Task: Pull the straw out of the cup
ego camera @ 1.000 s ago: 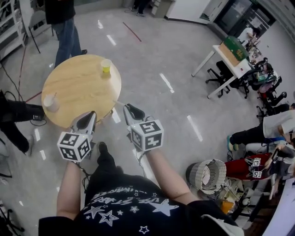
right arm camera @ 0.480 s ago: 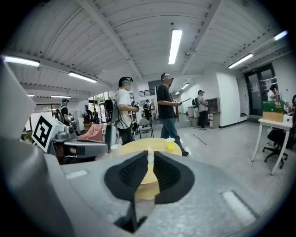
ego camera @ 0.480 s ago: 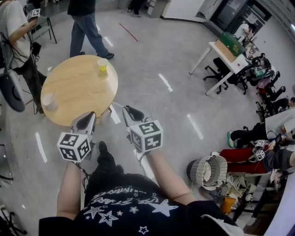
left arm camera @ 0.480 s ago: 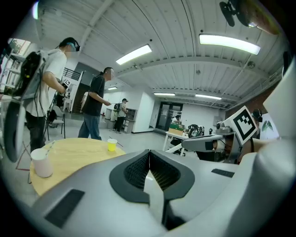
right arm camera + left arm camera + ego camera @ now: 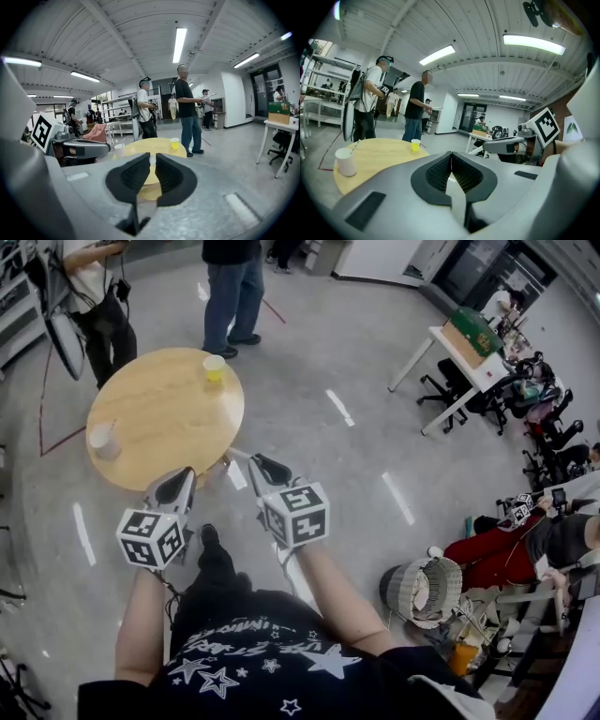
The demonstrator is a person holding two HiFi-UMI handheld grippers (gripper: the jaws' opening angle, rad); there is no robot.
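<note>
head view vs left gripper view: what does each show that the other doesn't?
Head view only: the wearer's forearms and black star-print shirt, a woven basket on the floor, and a thin pale stick, apparently a straw, pinched in the right gripper.
Left gripper view only: ceiling strip lights, and the jaws of the left gripper shut together, empty.
Both: the round wooden table, the white paper cup with its straw, the small yellow cup, bystanders.
</note>
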